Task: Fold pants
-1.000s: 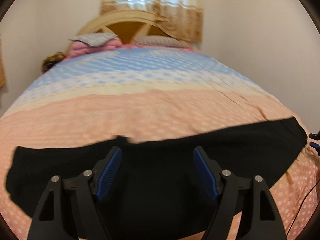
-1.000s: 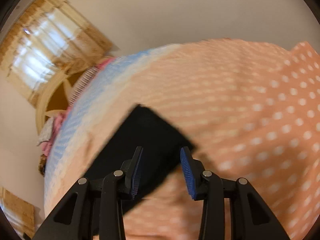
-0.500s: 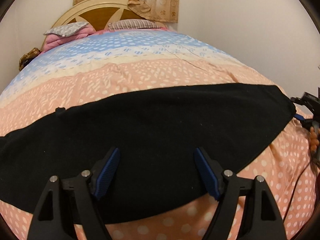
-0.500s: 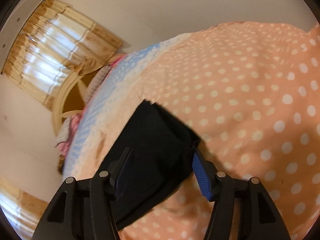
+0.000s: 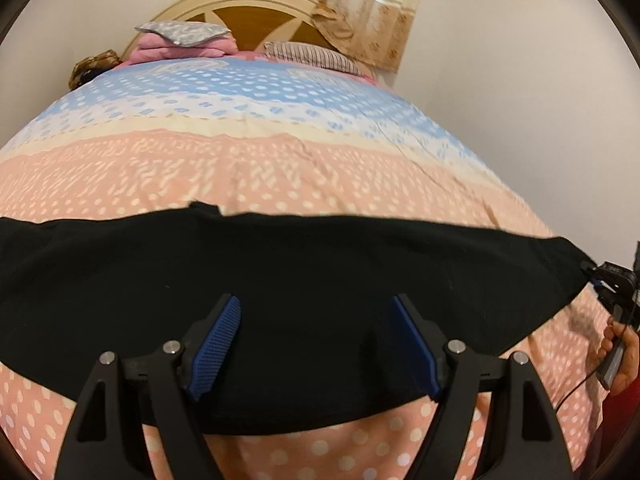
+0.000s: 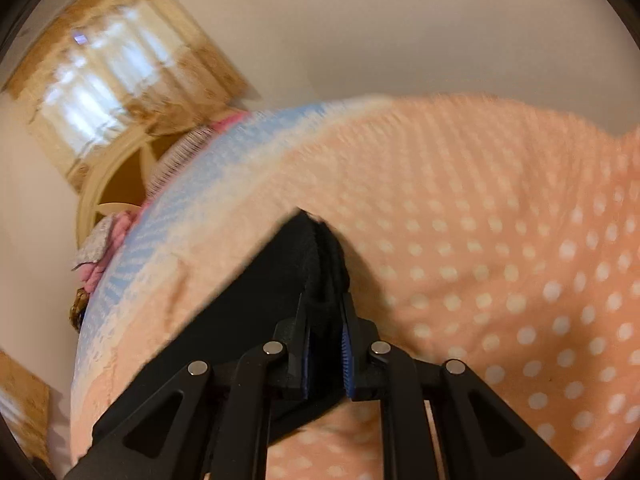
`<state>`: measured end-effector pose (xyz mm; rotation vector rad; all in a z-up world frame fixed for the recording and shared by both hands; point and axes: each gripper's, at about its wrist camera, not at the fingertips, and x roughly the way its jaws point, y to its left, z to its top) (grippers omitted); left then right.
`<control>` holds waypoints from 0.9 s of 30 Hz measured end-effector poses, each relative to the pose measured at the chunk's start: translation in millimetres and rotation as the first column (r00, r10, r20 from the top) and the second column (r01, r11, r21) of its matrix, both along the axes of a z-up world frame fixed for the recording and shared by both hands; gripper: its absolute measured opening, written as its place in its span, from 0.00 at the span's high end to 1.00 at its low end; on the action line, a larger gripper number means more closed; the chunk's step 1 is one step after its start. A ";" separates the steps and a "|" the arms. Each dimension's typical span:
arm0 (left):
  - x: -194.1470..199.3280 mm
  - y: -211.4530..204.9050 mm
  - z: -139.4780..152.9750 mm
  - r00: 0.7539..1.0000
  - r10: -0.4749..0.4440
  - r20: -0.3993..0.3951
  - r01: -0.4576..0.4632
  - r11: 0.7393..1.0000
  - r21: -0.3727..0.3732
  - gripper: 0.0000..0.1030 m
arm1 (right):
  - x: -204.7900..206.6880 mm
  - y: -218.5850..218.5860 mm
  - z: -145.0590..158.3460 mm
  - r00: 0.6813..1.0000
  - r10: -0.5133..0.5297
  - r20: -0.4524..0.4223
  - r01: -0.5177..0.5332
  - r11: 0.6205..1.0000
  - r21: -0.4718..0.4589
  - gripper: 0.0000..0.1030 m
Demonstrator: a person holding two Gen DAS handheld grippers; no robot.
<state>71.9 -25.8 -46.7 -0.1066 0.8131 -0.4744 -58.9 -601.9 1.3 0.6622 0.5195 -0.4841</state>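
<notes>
One pair of black pants [image 5: 304, 280] lies stretched flat across the near end of the bed [image 5: 280, 168], and I can't see its left end, which runs off my left wrist view. The cloth is so dark that I can't make out seams or pockets; its far edge is a long line with a small bump near the middle. My right wrist view is blurred, but the pants [image 6: 256, 292] end shows as a bunched, layered edge. My right gripper [image 6: 325, 336] has just been closing and now pinches that edge between its blue pads. My left gripper [image 5: 316, 340] hovers over the middle of the cloth, jaws wide apart, holding nothing. The bedspread is peach with white dots, turning cream and blue toward the headboard [image 5: 256, 12]. Pillows [image 5: 312, 54] and pink bedding [image 5: 180, 46] sit there, a curtain [image 5: 352, 4] behind. At the far right my hand [image 5: 622, 350] grips the other handle.
</notes>
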 end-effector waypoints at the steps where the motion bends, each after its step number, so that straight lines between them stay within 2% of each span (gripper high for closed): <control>1: 1.1 1.4 0.4 1.000 0.001 -0.001 -0.001 1.000 -0.003 0.23 | 2.3 7.5 9.7 1.000 0.026 0.012 -0.026 0.999 -0.042 0.88; 4: 3.5 6.2 0.0 1.000 0.010 0.001 -0.010 1.000 -0.004 0.23 | 16.9 54.8 46.9 0.982 0.185 0.022 -0.179 0.968 -0.175 0.88; 6: 4.5 8.9 -1.6 1.000 0.009 -0.008 -0.009 1.000 -0.017 0.23 | 31.3 95.3 65.7 0.953 0.302 0.003 -0.291 0.920 -0.261 0.88; 9: 5.7 12.8 -4.2 1.000 0.009 -0.016 -0.010 1.000 -0.024 0.23 | 49.1 167.5 81.2 0.878 0.477 -0.039 -0.454 0.805 -0.382 0.88; 10: 5.8 13.8 -4.7 1.000 0.009 -0.018 -0.010 1.000 -0.024 0.23 | 56.5 198.7 80.5 0.834 0.547 -0.073 -0.523 0.743 -0.418 0.88; 12: 6.8 16.8 -6.5 1.000 0.015 -0.022 -0.016 0.999 -0.028 0.23 | 66.9 241.4 69.5 0.772 0.620 -0.139 -0.606 0.654 -0.452 0.88; 14: 7.5 21.3 -7.9 0.999 0.022 -0.028 -0.023 0.999 -0.037 0.23 | 80.0 289.4 40.6 0.698 0.675 -0.239 -0.690 0.545 -0.477 0.88; 17: 8.9 26.6 -9.6 0.999 0.030 -0.035 -0.031 0.999 -0.038 0.23 | 93.1 331.0 -2.5 0.630 0.697 -0.343 -0.758 0.455 -0.467 0.88; 20: 10.6 29.6 -11.8 0.999 0.033 -0.037 -0.035 0.999 -0.038 0.23 | 93.4 349.9 -39.3 0.610 0.675 -0.415 -0.776 0.403 -0.485 0.88; 23: 12.9 28.3 -15.9 0.998 0.031 -0.047 -0.032 0.999 -0.036 0.23 | 87.6 356.1 -51.0 0.624 0.657 -0.422 -0.757 0.374 -0.536 0.84; 26: 11.7 24.0 -19.6 0.998 0.022 -0.052 -0.023 0.999 -0.026 0.23 | 79.3 358.2 -49.9 0.615 0.666 -0.423 -0.757 0.349 -0.552 0.70; 27: 11.5 23.0 -20.2 0.999 0.019 -0.050 -0.020 1.000 -0.021 0.23 | 76.7 360.5 -49.5 0.604 0.681 -0.414 -0.763 0.342 -0.549 0.60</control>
